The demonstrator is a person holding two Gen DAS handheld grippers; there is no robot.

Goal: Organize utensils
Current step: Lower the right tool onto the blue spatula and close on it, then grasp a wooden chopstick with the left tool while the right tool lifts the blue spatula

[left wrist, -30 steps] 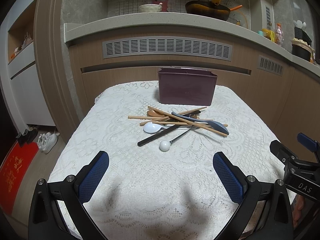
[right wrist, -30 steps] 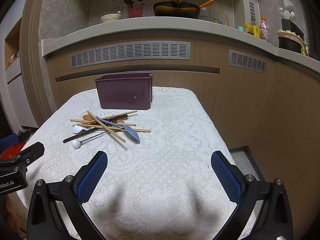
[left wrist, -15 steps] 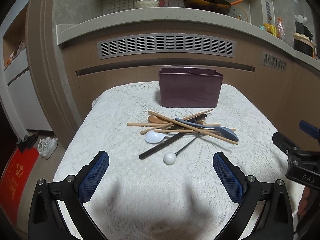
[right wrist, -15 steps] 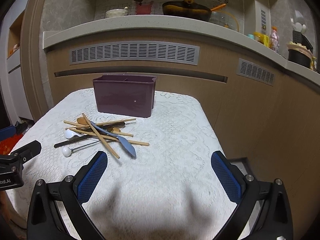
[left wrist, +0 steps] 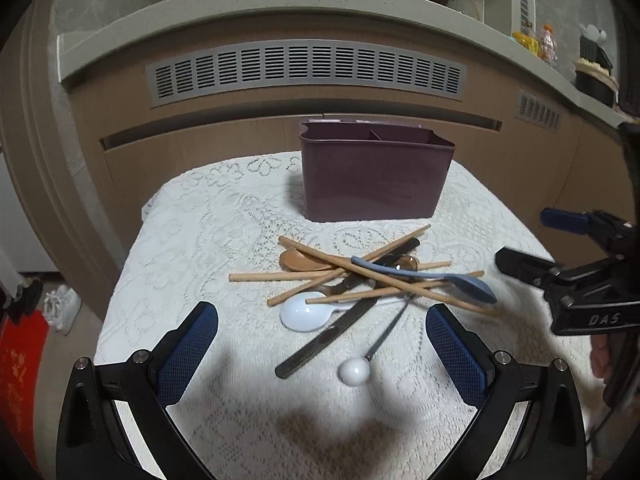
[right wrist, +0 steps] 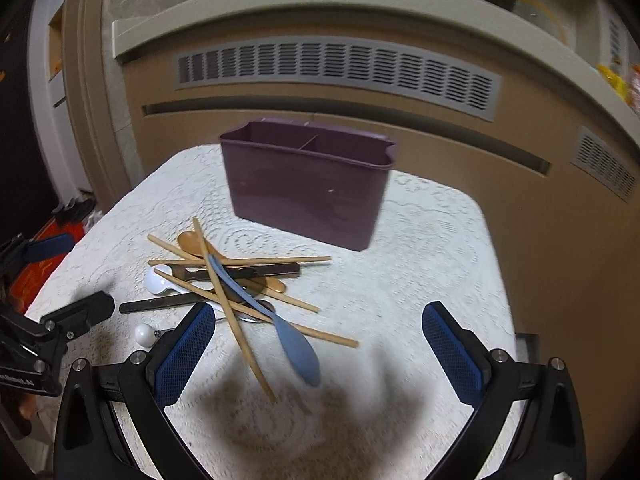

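A heap of utensils lies on the lace-covered table: wooden chopsticks, a brown wooden spoon, a blue spoon, a white spoon, a black flat tool and a ball-ended stick. Behind the heap stands a dark purple two-compartment holder. My left gripper is open, just short of the heap. My right gripper is open too, its span over the blue spoon's bowl; it also shows at the right of the left wrist view.
A wooden counter front with grey vents rises right behind the table. A pan and bottles stand on the counter top. Shoes and a red mat lie on the floor to the left. The table's right edge drops off.
Both grippers have moved forward and closer to the heap; the right one has swung left over the blue spoon. Both stay open, and no utensil has moved.
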